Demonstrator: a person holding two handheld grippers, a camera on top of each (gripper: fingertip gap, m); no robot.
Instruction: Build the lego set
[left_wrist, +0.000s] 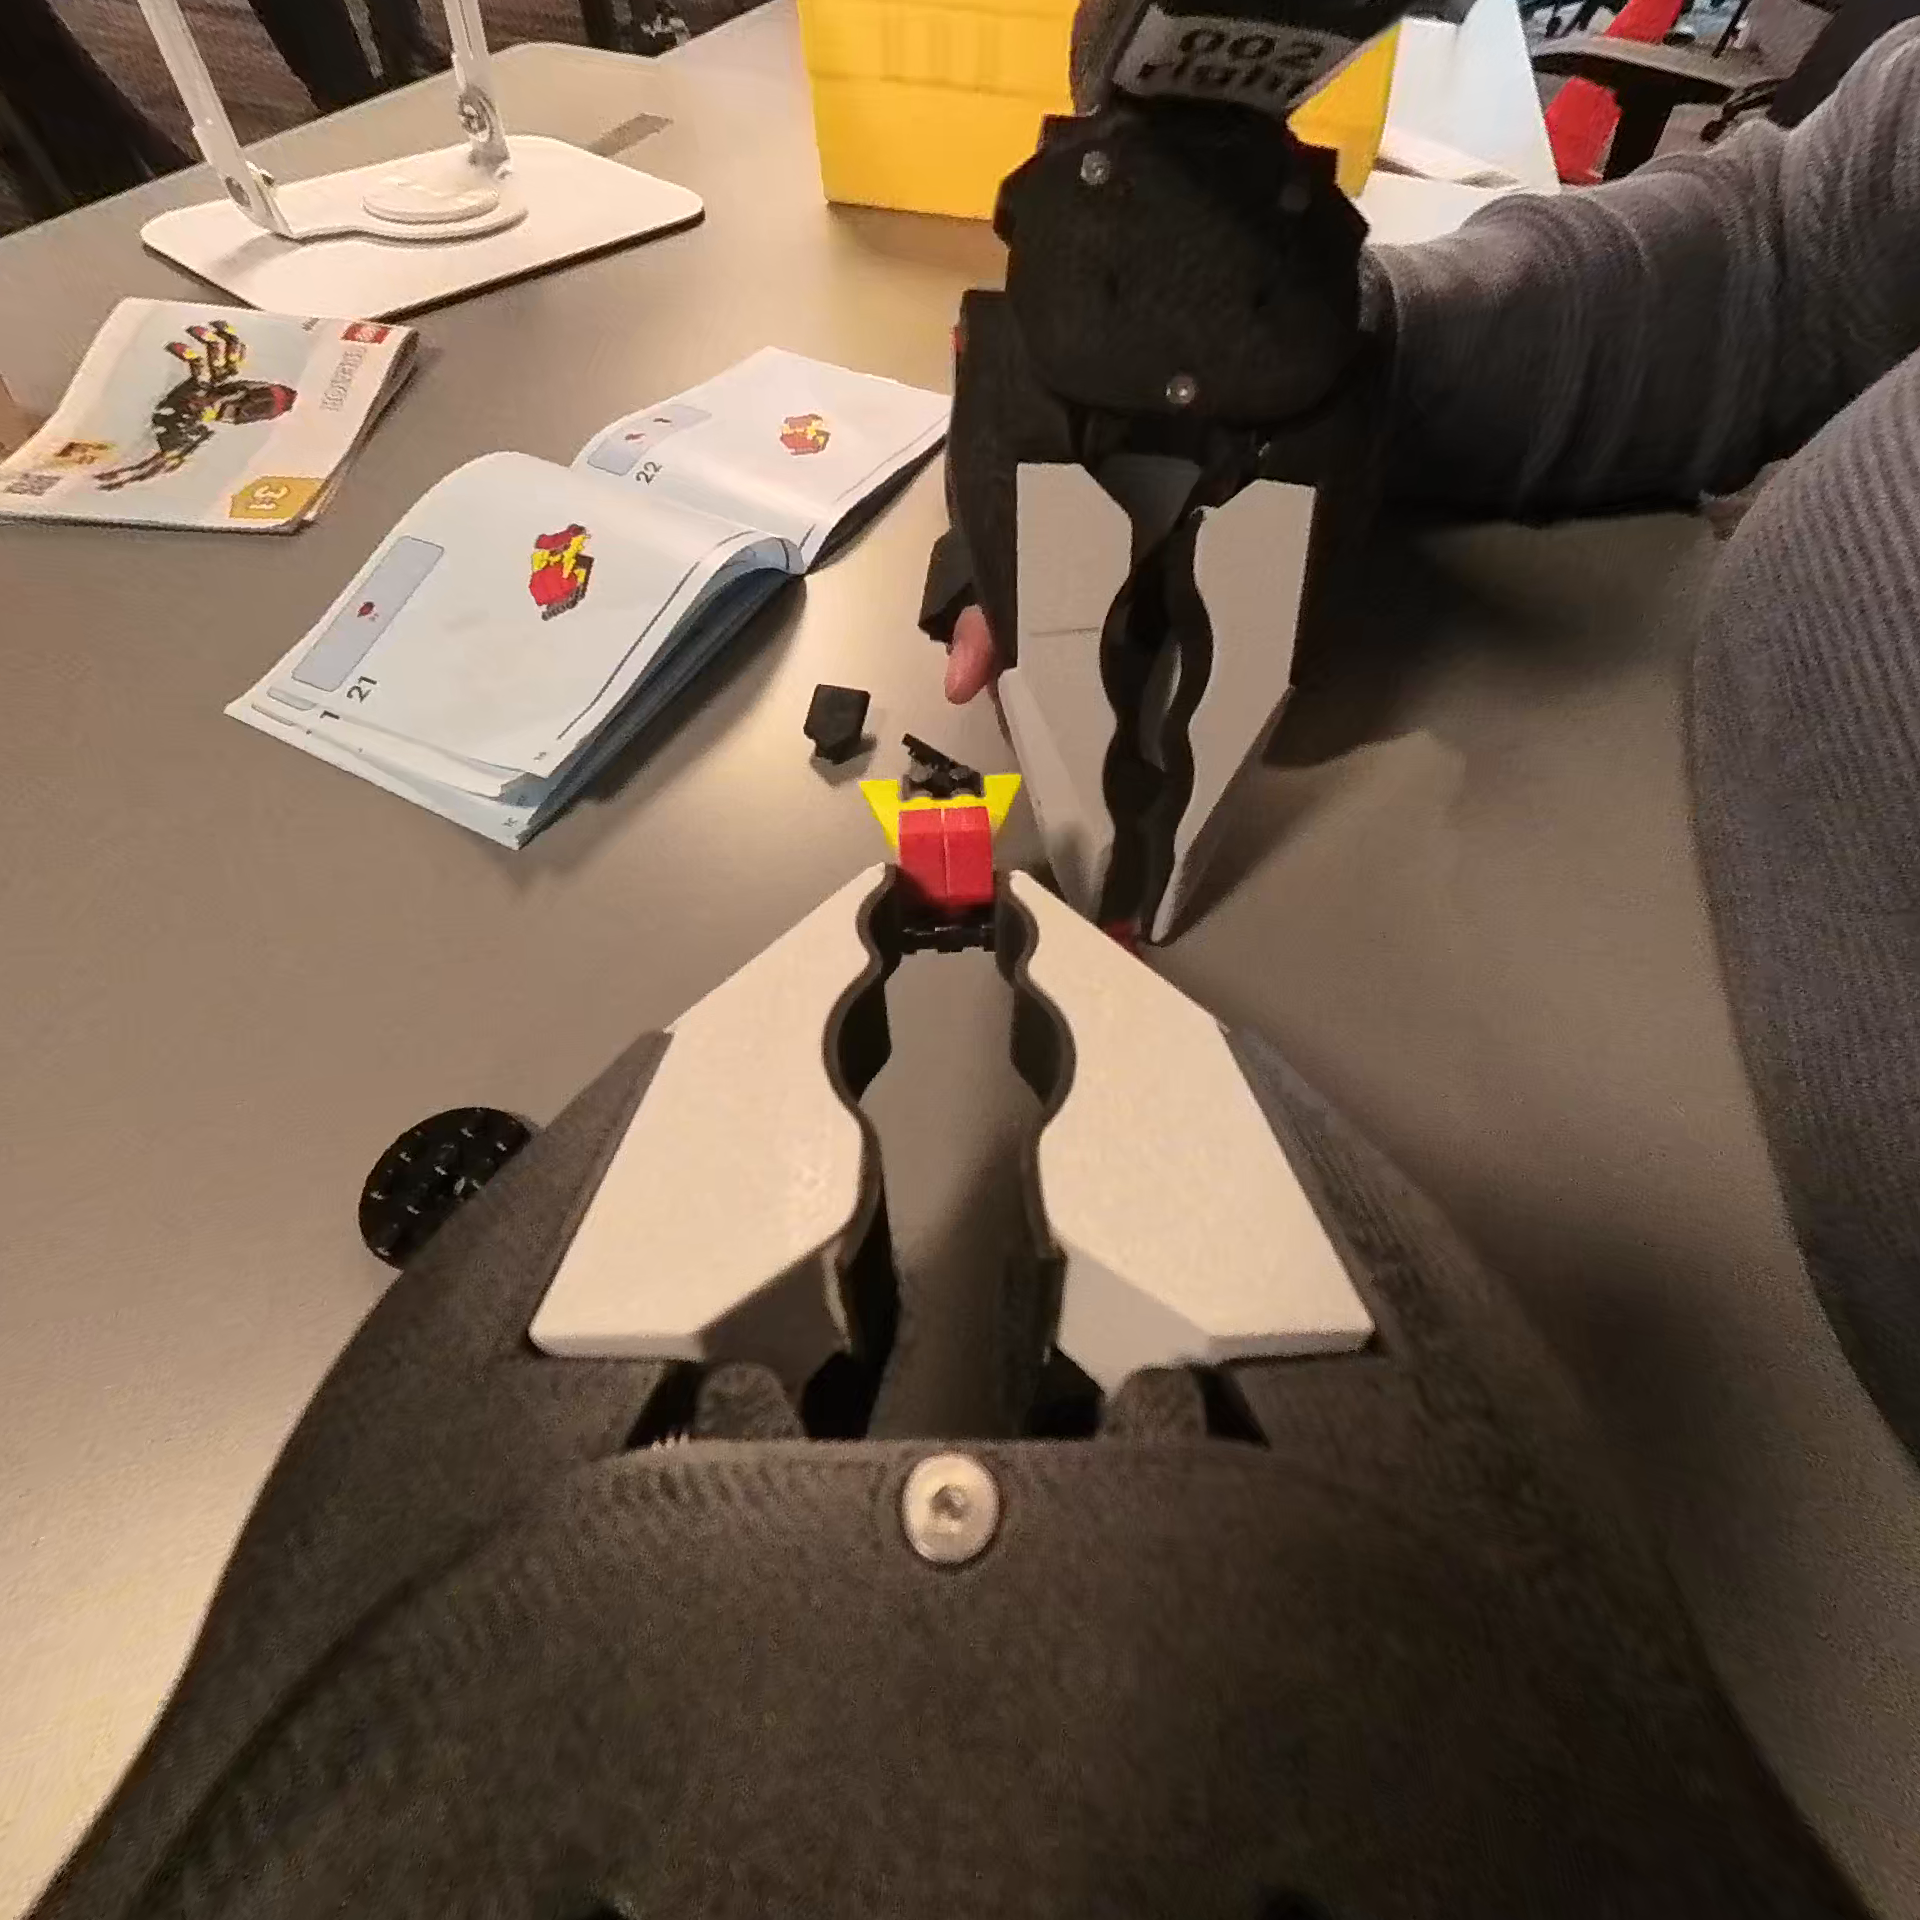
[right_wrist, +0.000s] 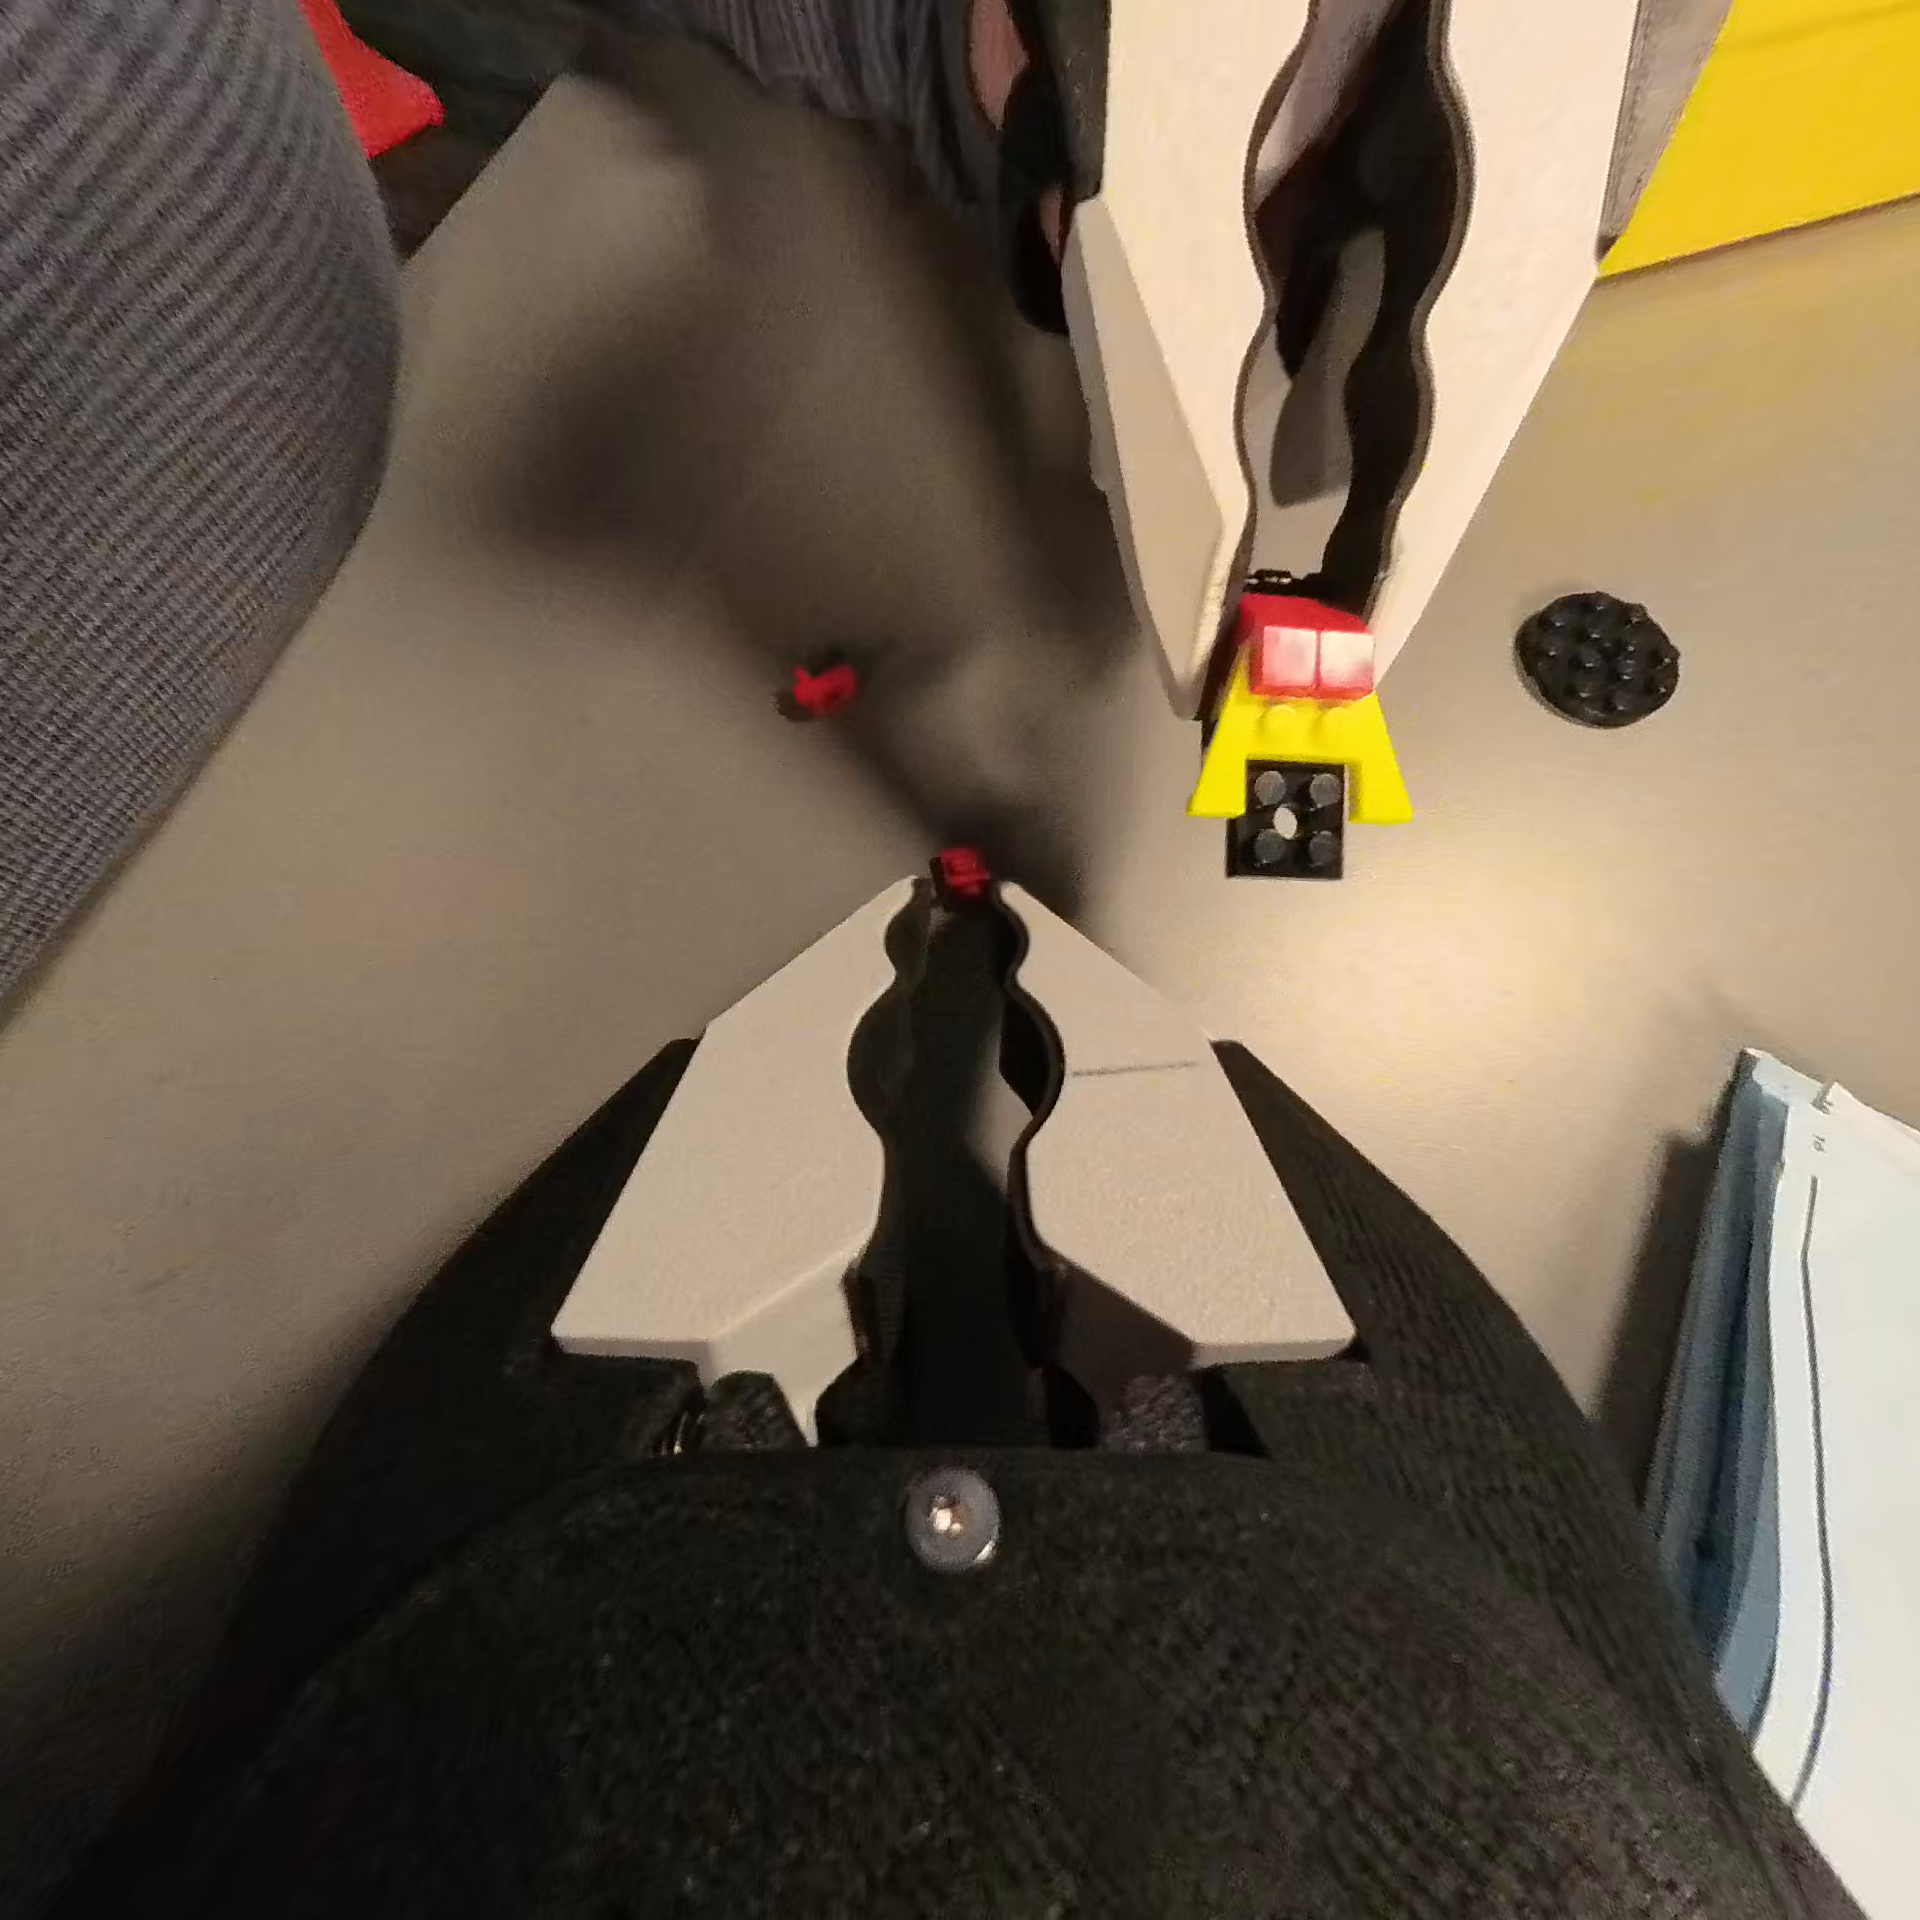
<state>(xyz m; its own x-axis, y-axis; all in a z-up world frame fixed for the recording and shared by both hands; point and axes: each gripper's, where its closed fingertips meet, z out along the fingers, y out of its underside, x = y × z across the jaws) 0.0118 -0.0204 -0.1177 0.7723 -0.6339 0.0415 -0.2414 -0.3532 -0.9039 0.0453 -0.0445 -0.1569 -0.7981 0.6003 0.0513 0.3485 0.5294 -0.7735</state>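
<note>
The tiny red stud (right_wrist: 964, 871), light and easily dropped, is pinched at the tips of the right hand-held gripper (right_wrist: 961, 883) at 12 o'clock, while the stiff model (left_wrist: 940, 847) is clamped low by the left hand-held gripper (left_wrist: 943, 902).

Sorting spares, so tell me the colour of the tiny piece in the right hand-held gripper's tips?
Red, clearest in the right wrist view.
</note>
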